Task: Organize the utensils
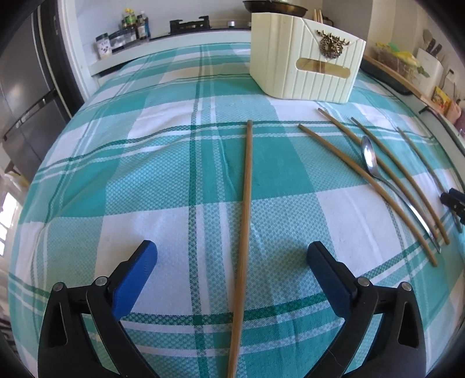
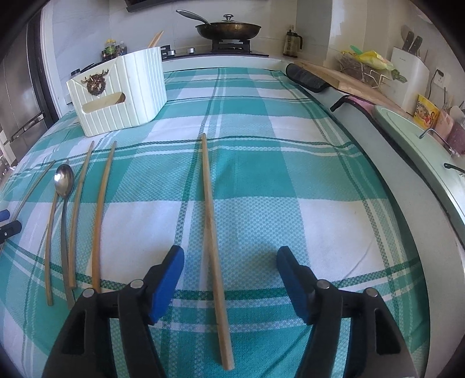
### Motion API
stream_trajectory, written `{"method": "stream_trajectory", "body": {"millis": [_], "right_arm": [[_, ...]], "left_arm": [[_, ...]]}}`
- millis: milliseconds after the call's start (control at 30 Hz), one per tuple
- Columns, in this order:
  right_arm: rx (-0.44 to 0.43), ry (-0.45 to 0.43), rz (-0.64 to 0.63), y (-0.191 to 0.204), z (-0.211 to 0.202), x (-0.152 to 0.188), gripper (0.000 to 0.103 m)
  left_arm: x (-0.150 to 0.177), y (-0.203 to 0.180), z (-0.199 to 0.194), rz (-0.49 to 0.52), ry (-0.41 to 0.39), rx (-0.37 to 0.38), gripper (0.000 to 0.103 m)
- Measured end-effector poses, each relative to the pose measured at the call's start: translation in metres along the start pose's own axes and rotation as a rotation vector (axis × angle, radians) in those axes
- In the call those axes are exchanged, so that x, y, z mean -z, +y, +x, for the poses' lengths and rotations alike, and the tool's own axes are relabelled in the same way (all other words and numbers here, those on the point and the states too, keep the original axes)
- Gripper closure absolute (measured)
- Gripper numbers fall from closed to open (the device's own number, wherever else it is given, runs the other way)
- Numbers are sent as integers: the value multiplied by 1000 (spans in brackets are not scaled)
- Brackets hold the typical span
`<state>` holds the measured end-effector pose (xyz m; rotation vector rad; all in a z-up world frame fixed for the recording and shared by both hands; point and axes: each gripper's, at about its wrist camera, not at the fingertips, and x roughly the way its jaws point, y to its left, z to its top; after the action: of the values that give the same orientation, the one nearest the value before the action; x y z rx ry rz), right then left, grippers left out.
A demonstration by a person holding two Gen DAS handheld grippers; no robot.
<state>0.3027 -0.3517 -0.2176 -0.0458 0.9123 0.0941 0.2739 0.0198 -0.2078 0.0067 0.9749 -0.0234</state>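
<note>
Left gripper jaws wide apart, nothing clamped; a long tan wooden chopstick lies flat between them, touching neither pad, its long axis running straight ahead toward the far edge. Right gripper likewise apart, straddling a second tan wooden chopstick, same heading. Each hand is nearest its own stick. Between the two: more chopsticks and a steel spoon. Cream ribbed plastic holder stands at the far edge. Surface: teal-and-white checked cloth. Kitchen; lidded dark pan on the hob.
</note>
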Motion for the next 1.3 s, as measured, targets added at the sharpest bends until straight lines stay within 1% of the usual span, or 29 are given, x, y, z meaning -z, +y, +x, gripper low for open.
{"method": "stream_trajectory", "body": {"millis": [1300], "right_arm": [[2, -1, 0, -1, 0, 0, 35]], "left_arm": [[1, 0, 1, -8, -9, -1, 0]]}}
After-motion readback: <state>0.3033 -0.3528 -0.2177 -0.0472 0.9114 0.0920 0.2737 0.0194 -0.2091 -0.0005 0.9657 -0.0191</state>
